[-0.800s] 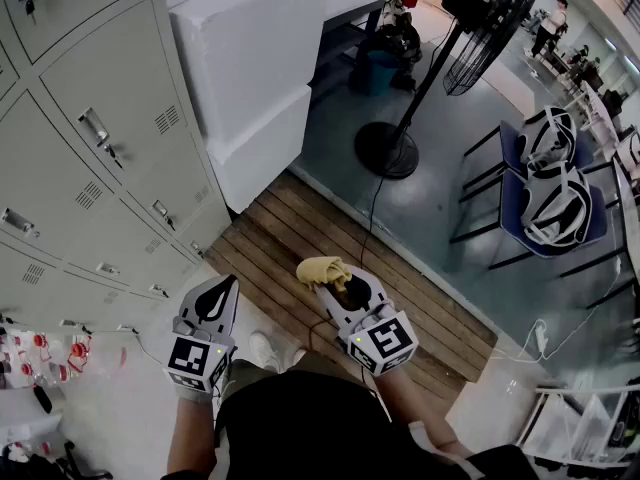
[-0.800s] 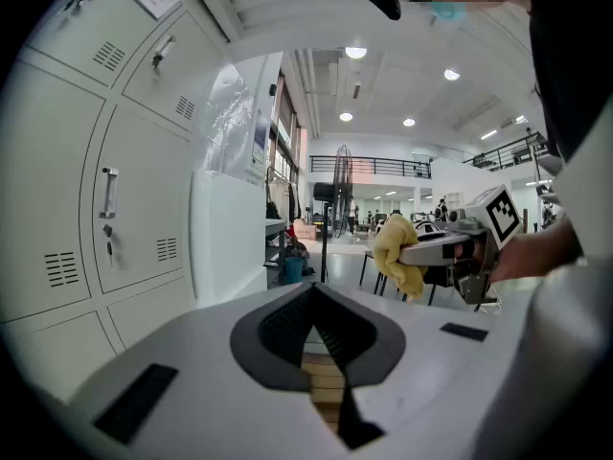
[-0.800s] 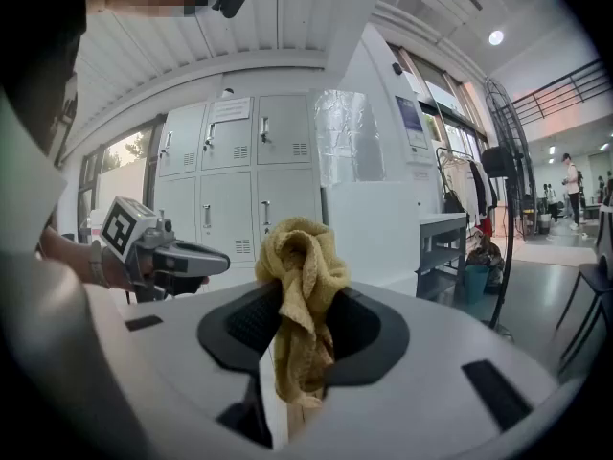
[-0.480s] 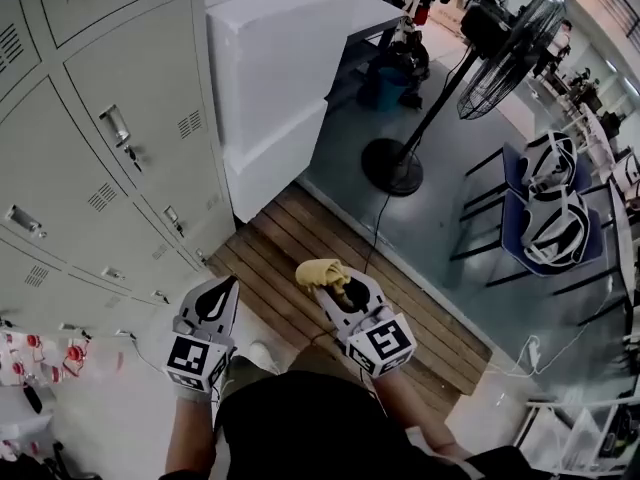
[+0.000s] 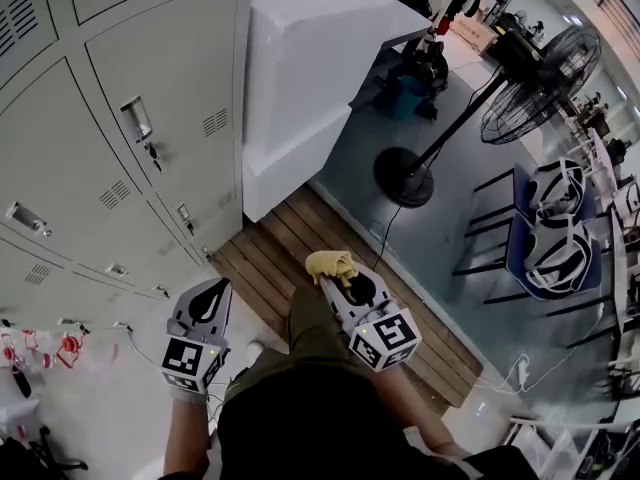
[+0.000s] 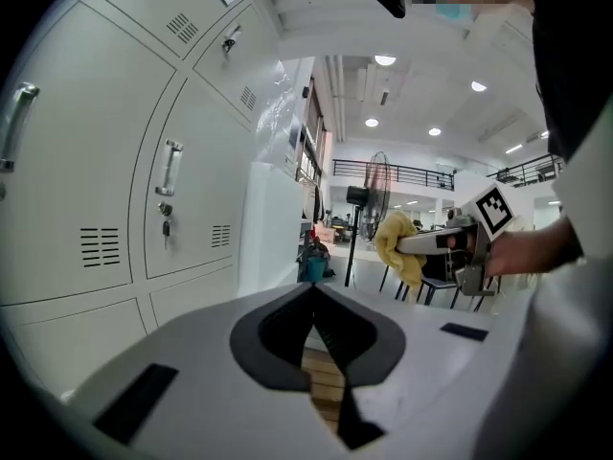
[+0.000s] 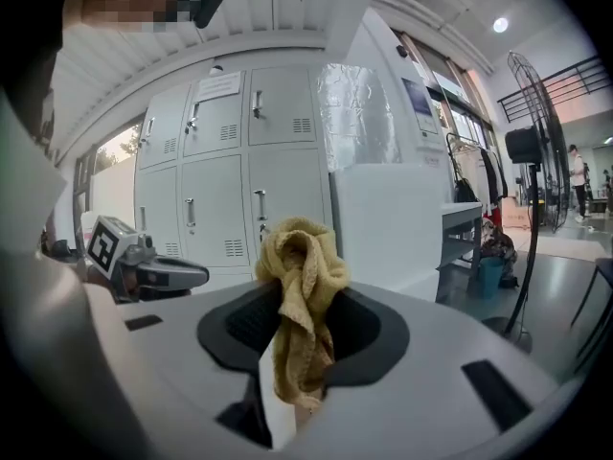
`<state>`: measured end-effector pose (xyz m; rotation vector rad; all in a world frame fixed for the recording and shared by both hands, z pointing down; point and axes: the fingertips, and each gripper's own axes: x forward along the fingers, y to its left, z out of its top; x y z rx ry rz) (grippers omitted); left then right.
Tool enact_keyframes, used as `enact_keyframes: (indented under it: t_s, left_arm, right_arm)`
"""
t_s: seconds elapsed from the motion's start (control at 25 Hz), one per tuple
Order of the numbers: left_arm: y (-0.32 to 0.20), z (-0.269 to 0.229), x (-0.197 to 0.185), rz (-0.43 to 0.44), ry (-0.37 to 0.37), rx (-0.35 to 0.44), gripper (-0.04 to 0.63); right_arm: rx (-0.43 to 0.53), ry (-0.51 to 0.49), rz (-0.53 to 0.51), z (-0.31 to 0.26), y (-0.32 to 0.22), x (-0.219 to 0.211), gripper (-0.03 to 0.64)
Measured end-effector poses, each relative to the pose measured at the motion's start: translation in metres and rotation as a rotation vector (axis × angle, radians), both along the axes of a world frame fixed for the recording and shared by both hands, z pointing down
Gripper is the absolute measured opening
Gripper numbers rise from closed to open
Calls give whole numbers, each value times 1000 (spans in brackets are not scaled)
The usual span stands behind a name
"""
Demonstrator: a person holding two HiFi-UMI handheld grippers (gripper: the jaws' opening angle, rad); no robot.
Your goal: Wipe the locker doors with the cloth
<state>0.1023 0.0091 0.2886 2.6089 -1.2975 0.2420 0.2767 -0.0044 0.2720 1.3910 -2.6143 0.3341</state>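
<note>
1. Fingers: The fingers of the right gripper (image 5: 339, 280) are clenched on the cloth (image 7: 301, 300). The cloth bunches above the tips and hangs down between them. The fingers of the left gripper (image 6: 314, 297) are pressed together with nothing between them.

2. Change: Over the last second the locker doors (image 5: 150, 98) have grown larger in the head view. The person's leg (image 5: 305, 328) has come forward between the two grippers, over the planks (image 5: 275, 253). This suggests the person is stepping toward the doors, so the approach is under way and wiping has not begun. The cloth is in the air, well apart from the doors, which lie at 10 o'clock from it in the head view.

3. Pose: Both grippers are held low in front of the body. The right gripper points to about 11 o'clock, cloth leading. The left gripper points to about 12 o'clock. It sits at 8 o'clock from the right gripper, nearer the doors.
</note>
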Motion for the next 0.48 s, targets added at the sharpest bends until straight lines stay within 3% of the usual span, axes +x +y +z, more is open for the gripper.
enact_keyframes:
  t_s: [0.28, 0.48]
  left_arm:
    - [-63, 27, -22, -102, -24, -6, 9]
    - [-126, 32, -21, -237, -44, -42, 9]
  right_arm:
    - [-38, 3, -80, 17, -93, -12, 140]
    - [-77, -9, -225, 31, -184, -22, 140]
